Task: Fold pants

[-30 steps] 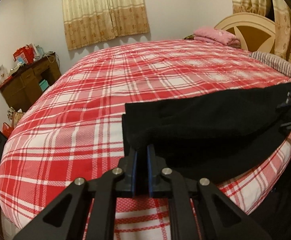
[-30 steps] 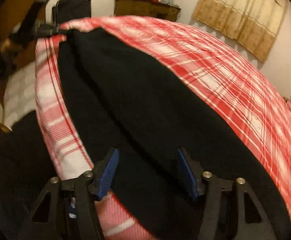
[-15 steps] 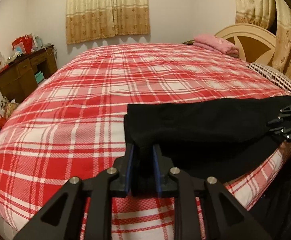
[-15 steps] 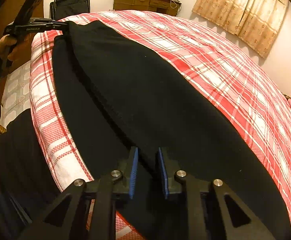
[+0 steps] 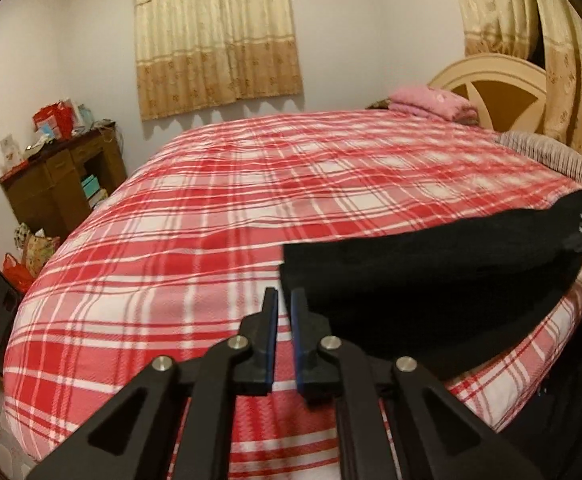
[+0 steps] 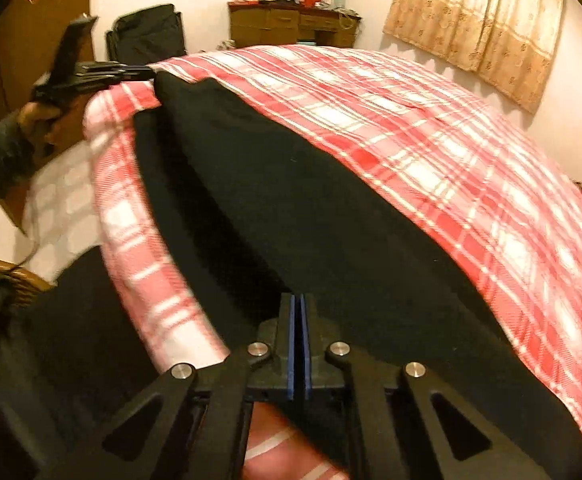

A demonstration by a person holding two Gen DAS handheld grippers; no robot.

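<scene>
Moved: R gripper (image 6: pixel 299 305) jaws were wide a sec ago and have just been closing, now down to a hairline gap w/ black cloth pinched btwn the pads. L gripper (image 5: pixel 284 301) jaws opened a bit, then closed again. The pants' top layer sits higher off the bed than before.
R gripper: bottom centre of right-wrist view, pads all but touching, clamped on one end of the pants (image 5: pixel 431 280).
L gripper: bottom centre of left-wrist view, only a thin slit left btwn pads. Grip is hard to read there, cloth corner is right at the tips. In the right-wrist view, upper left, the tips meet the raised far end of the cloth, so prob. holding it.
Pants look: plain black, matte, soft, no detail visible. One long band, top layer stretched btwn the two grippers, a lower layer flat under it.
Pants place: along the near edge of the bedspread (image 5: pixel 211 220), lower right of left-wrist view.
Done: looks already laid leg over leg lengthwise, both ends gripped.
Left: cross fold(s) to shorten it, then set down and smooth. Judgement only.
Far: pink folded blanket (image 5: pixel 431 102) at upper right by the headboard (image 5: pixel 491 80).
</scene>
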